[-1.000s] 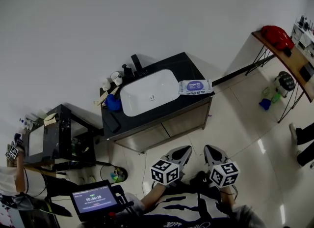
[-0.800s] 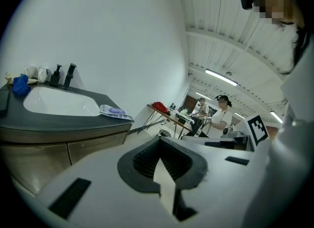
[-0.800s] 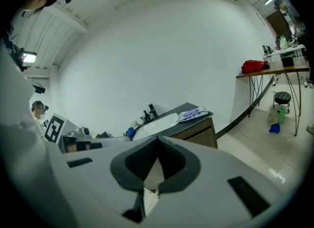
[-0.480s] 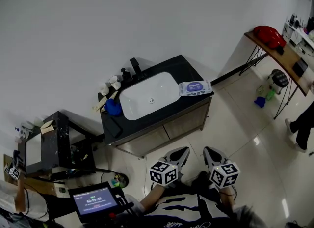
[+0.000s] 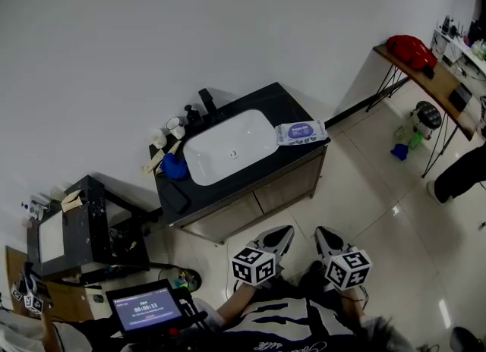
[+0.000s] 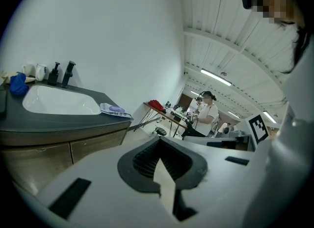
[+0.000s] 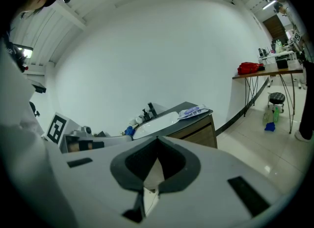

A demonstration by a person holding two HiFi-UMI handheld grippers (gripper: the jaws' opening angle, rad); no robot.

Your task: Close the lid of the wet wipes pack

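Note:
The wet wipes pack (image 5: pixel 301 132), white with a purple label, lies flat on the right end of the black vanity counter (image 5: pixel 285 104), beside the white sink (image 5: pixel 230 146). It is too small to tell how its lid stands. Both grippers are held low near the person's body, well short of the vanity. My left gripper (image 5: pixel 278 235) and right gripper (image 5: pixel 327 235) point toward the cabinet, jaws together with nothing between them. The left gripper view shows the pack (image 6: pixel 115 109) far beyond the left gripper (image 6: pixel 159 142). The right gripper view shows the pack (image 7: pixel 195 110) past the right gripper (image 7: pixel 157 140).
A black faucet (image 5: pixel 206 103), cups (image 5: pixel 175 126) and a blue cloth (image 5: pixel 174 166) crowd the counter's left end. A black cabinet (image 5: pixel 83 221) stands left, a tablet (image 5: pixel 144 307) near my feet. A wooden table with a red bag (image 5: pixel 411 49) and a person's leg (image 5: pixel 459 178) are at right.
The head view has shifted slightly, so the vanity sits a little lower-left. The person at the right edge has moved. Both grippers and the pack stay where they were.

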